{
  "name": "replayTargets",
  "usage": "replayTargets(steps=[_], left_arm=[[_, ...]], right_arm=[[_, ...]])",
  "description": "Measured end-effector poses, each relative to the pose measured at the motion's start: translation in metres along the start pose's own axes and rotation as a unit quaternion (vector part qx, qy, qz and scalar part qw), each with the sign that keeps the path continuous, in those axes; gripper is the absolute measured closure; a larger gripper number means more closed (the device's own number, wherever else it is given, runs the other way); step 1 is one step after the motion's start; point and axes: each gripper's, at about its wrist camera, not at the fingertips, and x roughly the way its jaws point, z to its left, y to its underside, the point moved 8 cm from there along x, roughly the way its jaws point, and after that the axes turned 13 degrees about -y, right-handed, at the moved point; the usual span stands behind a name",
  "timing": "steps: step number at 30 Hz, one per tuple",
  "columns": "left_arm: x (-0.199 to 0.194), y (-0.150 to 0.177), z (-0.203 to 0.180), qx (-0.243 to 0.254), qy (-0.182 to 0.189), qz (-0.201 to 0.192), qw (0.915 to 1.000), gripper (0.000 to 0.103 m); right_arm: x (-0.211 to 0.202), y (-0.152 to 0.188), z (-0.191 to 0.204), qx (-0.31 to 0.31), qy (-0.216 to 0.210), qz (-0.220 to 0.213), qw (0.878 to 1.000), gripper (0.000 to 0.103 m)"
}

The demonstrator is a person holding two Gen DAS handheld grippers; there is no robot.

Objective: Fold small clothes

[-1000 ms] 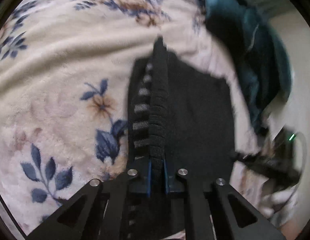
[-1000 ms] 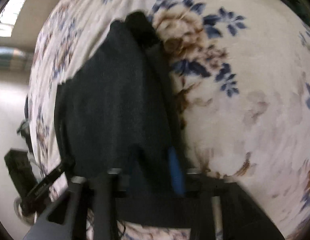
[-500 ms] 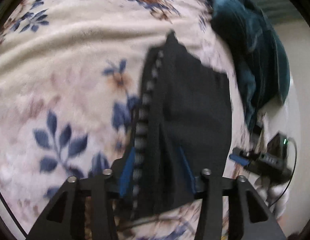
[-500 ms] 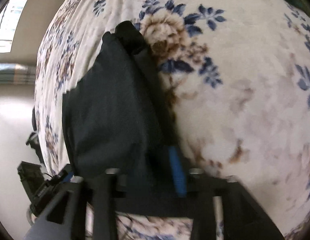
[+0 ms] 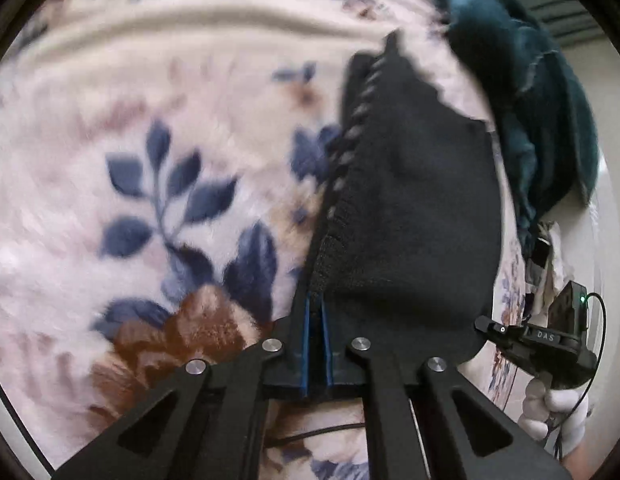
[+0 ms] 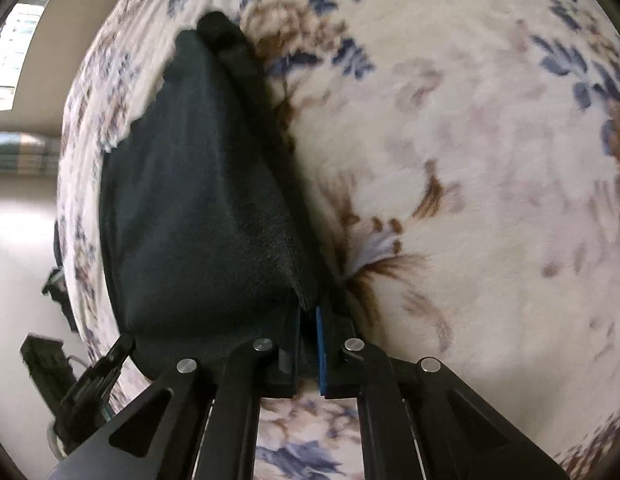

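Pinching opposite edges, the black garment [image 5: 410, 208] is held by the left gripper [image 5: 317, 312] and right gripper [image 6: 307, 316], jaws just closed, above the floral blanket [image 6: 470, 160].

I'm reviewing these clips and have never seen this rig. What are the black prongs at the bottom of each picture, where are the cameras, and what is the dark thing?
No robot here: a person holds two hand-held grippers, each with a fisheye camera looking along its fingers. The prongs are those fingers. The left gripper and right gripper have just closed, each now pinching an edge of a black garment above a floral blanket. A teal cloth lies beyond. The white-gloved hand holds the other gripper.
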Motion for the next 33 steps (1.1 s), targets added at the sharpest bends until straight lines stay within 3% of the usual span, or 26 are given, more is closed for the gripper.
replayTargets(steps=[3,5,6,7,9,10,14,18,19,20,21,22,25,29,31,33], left_arm=[[-0.01,-0.005,-0.003,-0.006,0.02,0.015,0.9997,0.096],[-0.023,-0.012,-0.002,-0.014,0.026,0.011,0.9995,0.082],[-0.034,-0.021,-0.004,-0.018,0.034,-0.003,0.9992,0.069],[-0.038,-0.029,-0.007,-0.017,0.047,-0.011,0.9987,0.056],[-0.041,-0.053,-0.017,-0.008,0.056,-0.028,0.998,0.052],[-0.036,-0.071,-0.026,-0.001,0.054,-0.035,0.9979,0.052],[-0.005,-0.135,-0.057,0.03,0.05,-0.042,0.9974,0.052],[0.025,-0.186,-0.087,0.072,0.037,-0.043,0.9958,0.055],[0.028,-0.193,-0.092,0.081,0.031,-0.049,0.995,0.082],[0.028,-0.197,-0.092,0.09,0.027,-0.058,0.9939,0.098],[0.029,-0.202,-0.093,0.097,0.027,-0.059,0.9931,0.097],[0.028,-0.204,-0.092,0.096,0.027,-0.062,0.993,0.097],[0.039,-0.209,-0.077,0.07,0.03,-0.043,0.9962,0.096],[0.047,-0.212,-0.068,0.019,0.051,-0.016,0.9984,0.092],[0.029,-0.208,-0.067,-0.002,0.061,-0.018,0.998,0.069],[0.001,-0.196,-0.067,-0.011,0.072,-0.051,0.9961,0.05]], right_arm=[[0.012,-0.003,-0.003,0.004,0.005,0.031,0.999,0.097],[0.009,-0.009,0.004,-0.001,0.007,0.046,0.999,0.093],[0.005,-0.012,0.009,-0.002,-0.005,0.055,0.998,0.091],[0.001,-0.015,0.01,-0.007,-0.006,0.054,0.998,0.083],[-0.011,-0.032,0.02,-0.029,-0.007,0.035,0.999,0.066],[-0.014,-0.044,0.028,-0.041,-0.014,0.022,0.999,0.061],[-0.01,-0.098,0.052,-0.051,-0.017,-0.019,0.998,0.061],[0.018,-0.155,0.09,-0.057,-0.044,-0.027,0.997,0.061],[0.024,-0.164,0.097,-0.068,-0.039,-0.028,0.997,0.061],[0.03,-0.174,0.104,-0.086,-0.019,-0.033,0.996,0.063],[0.032,-0.183,0.109,-0.104,-0.002,-0.044,0.994,0.074],[0.032,-0.19,0.111,-0.111,0.008,-0.052,0.992,0.096],[0.031,-0.202,0.103,-0.107,0.048,-0.058,0.991,0.097],[0.05,-0.209,0.084,-0.069,0.063,-0.041,0.995,0.097],[0.056,-0.21,0.085,-0.07,0.063,-0.023,0.995,0.095],[0.049,-0.207,0.088,-0.07,0.04,-0.004,0.997,0.089]])
